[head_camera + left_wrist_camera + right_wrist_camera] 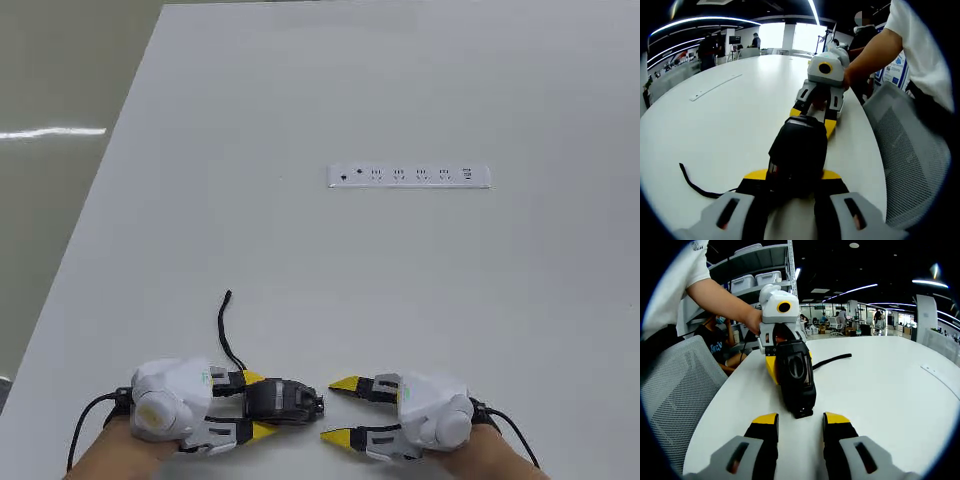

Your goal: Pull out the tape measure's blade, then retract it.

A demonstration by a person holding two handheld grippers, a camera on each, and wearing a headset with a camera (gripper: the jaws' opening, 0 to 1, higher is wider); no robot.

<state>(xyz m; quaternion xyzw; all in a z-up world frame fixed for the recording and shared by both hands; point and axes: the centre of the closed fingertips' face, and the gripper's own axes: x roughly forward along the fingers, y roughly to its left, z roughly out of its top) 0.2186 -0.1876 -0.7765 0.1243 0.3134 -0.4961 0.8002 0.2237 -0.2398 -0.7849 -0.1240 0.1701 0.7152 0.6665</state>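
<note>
Clamping the tape measure [285, 400] with your left gripper [257, 404], you had your right gripper [333, 410] released nearby; neither pull-out nor retraction was done.

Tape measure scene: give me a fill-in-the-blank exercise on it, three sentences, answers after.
The left gripper is shut on the black ____.
The right gripper, facing it, has its jaws ____.
Farther back on the table lies a ____ power strip.
Missing words: tape measure; open; white.
</note>
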